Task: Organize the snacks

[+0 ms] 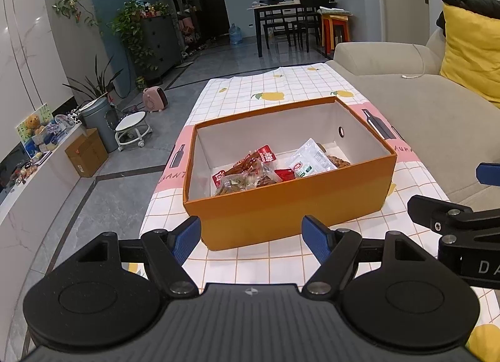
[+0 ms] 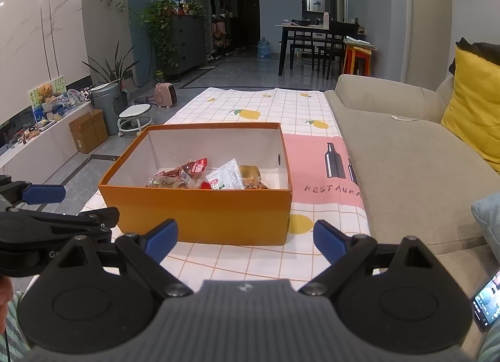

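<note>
So the open orange cardboard box (image 1: 290, 205) sits on the desk (image 1: 250, 90), which wears a white checked cloth with lemon prints, and it's pushed up next to the beige sofa (image 1: 422, 118). All the snacks I can spot are already inside the box: a bunch of red and clear crinkly packets (image 1: 250, 171) toward its left half, a white plastic pouch with a green label (image 1: 309, 158) to their right, plus some brownish bag behind the pouch that I can't really make out. Nothing loose on the cloth around the box as far as I can see, so I'd guess the sorting is about done, or the box itself is what gets handled next.

Both grippers hover just short of the box's near wall. The left gripper (image 1: 251, 237) has its blue fingers (image 1: 187, 238) spread wide with nothing between them. Same story for the right gripper (image 2: 245, 238), spread and empty, lined up with the box's right corner. Looks like a waiting pose to me.
</note>
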A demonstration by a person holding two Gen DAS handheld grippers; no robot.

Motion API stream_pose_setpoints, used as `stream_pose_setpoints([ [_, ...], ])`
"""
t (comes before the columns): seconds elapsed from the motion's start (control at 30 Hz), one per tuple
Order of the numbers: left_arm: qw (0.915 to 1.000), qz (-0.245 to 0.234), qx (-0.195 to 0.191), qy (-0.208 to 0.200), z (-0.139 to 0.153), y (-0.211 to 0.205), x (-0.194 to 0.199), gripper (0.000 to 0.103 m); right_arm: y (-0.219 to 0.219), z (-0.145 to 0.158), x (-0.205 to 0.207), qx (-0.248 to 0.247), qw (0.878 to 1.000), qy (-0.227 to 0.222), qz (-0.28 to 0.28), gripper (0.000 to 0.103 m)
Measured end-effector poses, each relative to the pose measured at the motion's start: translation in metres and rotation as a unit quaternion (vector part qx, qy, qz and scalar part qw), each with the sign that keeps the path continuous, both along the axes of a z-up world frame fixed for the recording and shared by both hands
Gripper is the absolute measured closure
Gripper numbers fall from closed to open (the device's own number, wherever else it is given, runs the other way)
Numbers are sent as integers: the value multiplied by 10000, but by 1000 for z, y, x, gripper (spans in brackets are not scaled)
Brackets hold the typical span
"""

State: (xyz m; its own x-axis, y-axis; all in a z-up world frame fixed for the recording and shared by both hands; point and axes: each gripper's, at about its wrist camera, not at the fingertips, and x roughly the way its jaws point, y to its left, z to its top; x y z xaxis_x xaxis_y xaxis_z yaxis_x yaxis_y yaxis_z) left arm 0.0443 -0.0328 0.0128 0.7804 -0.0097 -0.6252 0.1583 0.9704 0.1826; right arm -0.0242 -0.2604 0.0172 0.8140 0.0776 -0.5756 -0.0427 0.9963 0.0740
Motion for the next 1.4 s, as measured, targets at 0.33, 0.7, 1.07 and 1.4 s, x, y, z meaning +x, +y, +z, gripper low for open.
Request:
stream_pose_setpoints([
  [0.33, 10000, 11, 4, 63, -1, 2, 3, 17, -2, -1, 1, -33, 10000, 53, 5, 12],
  [0.7, 10000, 18, 7, 79, -1, 2, 3, 17, -1, -1, 1, -46, 10000, 57, 10, 12],
  [1.07, 10000, 25, -4, 92, -1, 2, 3, 17, 0, 0, 2, -65, 9999, 72, 32, 12],
  [1.4, 9999, 54, -12, 106, -3, 0, 2, 17, 0, 0, 2, -67, 9999, 72, 36, 11],
])
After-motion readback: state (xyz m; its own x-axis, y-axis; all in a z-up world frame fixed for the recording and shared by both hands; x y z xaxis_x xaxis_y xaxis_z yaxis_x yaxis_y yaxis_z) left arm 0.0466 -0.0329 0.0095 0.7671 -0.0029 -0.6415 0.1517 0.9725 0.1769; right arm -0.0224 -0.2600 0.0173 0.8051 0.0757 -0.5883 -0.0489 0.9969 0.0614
